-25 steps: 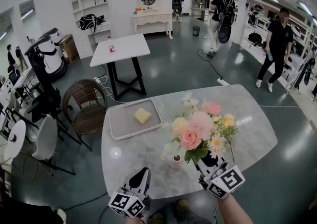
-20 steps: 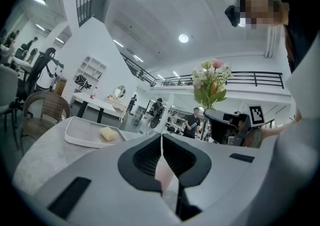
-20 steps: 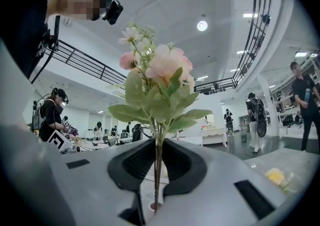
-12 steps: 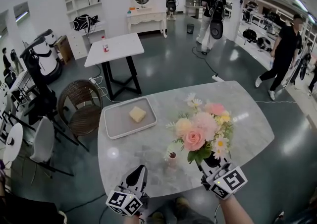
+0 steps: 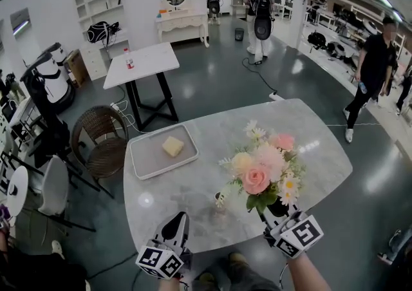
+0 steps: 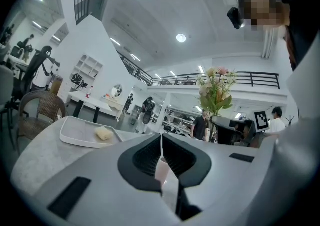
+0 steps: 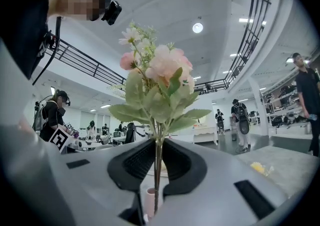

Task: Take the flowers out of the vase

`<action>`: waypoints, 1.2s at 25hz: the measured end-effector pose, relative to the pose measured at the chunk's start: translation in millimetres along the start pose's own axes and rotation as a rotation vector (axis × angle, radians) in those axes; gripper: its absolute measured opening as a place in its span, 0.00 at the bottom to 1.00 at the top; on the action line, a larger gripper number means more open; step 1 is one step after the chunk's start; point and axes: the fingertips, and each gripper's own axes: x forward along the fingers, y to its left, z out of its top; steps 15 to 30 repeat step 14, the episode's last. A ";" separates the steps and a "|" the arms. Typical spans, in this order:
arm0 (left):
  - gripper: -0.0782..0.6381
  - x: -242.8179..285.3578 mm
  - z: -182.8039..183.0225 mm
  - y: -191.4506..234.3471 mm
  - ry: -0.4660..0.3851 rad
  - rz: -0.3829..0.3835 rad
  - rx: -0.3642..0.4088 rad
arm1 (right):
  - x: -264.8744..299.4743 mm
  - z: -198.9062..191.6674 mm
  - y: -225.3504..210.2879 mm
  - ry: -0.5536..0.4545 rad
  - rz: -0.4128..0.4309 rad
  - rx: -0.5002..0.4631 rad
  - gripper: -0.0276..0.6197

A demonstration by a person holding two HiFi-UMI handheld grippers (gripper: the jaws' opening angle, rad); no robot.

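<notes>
Right gripper (image 7: 158,146) is clenched on the thin green stems (image 7: 158,129) of the flowers (image 5: 261,170), holding the bunch upright with the blooms standing above the jaws. Left gripper (image 6: 161,140) is drawn together to a slit and is pinching nothing; the small pink vase (image 5: 221,203) shows beyond its tips, apart from them. On the marble table (image 5: 309,148) the vase is sitting toward the 6 o'clock edge, and the bunch is hanging at about 3 o'clock of it, near but seemingly clear of its mouth. The stem ends are hidden behind the right gripper, so I am treating that as a judgement only. A pale sprig is lying close to the vase rim and I cannot tell whether it belongs to the held bunch. The grey tray (image 5: 145,154) with a yellow block (image 5: 172,146) is lying at 10 o'clock, well apart. To do this step well I am planning to hold the clamp as it is — the stems look slender, and harder pressure could crush them. I would raise the bunch straight until the ends show free, then carry it sideways. The vase looks light, so any snagged leaf could tip it — the left gripper could steady it.
</notes>
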 end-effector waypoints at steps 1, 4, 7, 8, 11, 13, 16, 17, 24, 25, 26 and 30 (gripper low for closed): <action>0.14 -0.8 -0.4 -0.7 0.002 -0.005 0.000 | -2.0 -0.3 0.7 0.000 -0.005 0.000 0.13; 0.14 -3.1 0.4 0.0 0.008 -0.016 -0.001 | -4.9 -0.2 3.4 0.000 -0.019 0.002 0.13; 0.14 -5.9 6.0 4.6 0.010 -0.015 0.001 | -4.5 2.3 6.1 0.001 -0.032 0.004 0.13; 0.14 -6.6 5.3 3.5 0.009 -0.014 0.003 | -7.6 1.6 5.4 0.000 -0.037 0.005 0.13; 0.14 -7.0 -4.2 -9.2 0.006 -0.015 0.004 | -26.1 -2.4 -2.4 -0.008 -0.048 0.007 0.13; 0.14 -6.8 -10.6 -19.3 0.005 -0.016 0.004 | -39.3 -3.7 -8.3 -0.013 -0.054 0.008 0.13; 0.14 -6.7 -13.4 -24.2 0.005 -0.015 0.005 | -45.7 -4.1 -11.1 -0.016 -0.056 0.008 0.13; 0.14 -6.7 -13.4 -24.2 0.005 -0.015 0.005 | -45.7 -4.1 -11.1 -0.016 -0.056 0.008 0.13; 0.14 -6.7 -13.4 -24.2 0.005 -0.015 0.005 | -45.7 -4.1 -11.1 -0.016 -0.056 0.008 0.13; 0.14 -6.7 -13.4 -24.2 0.005 -0.015 0.005 | -45.7 -4.1 -11.1 -0.016 -0.056 0.008 0.13; 0.14 -6.7 -13.4 -24.2 0.005 -0.015 0.005 | -45.7 -4.1 -11.1 -0.016 -0.056 0.008 0.13; 0.14 -6.7 -13.4 -24.2 0.005 -0.015 0.005 | -45.7 -4.1 -11.1 -0.016 -0.056 0.008 0.13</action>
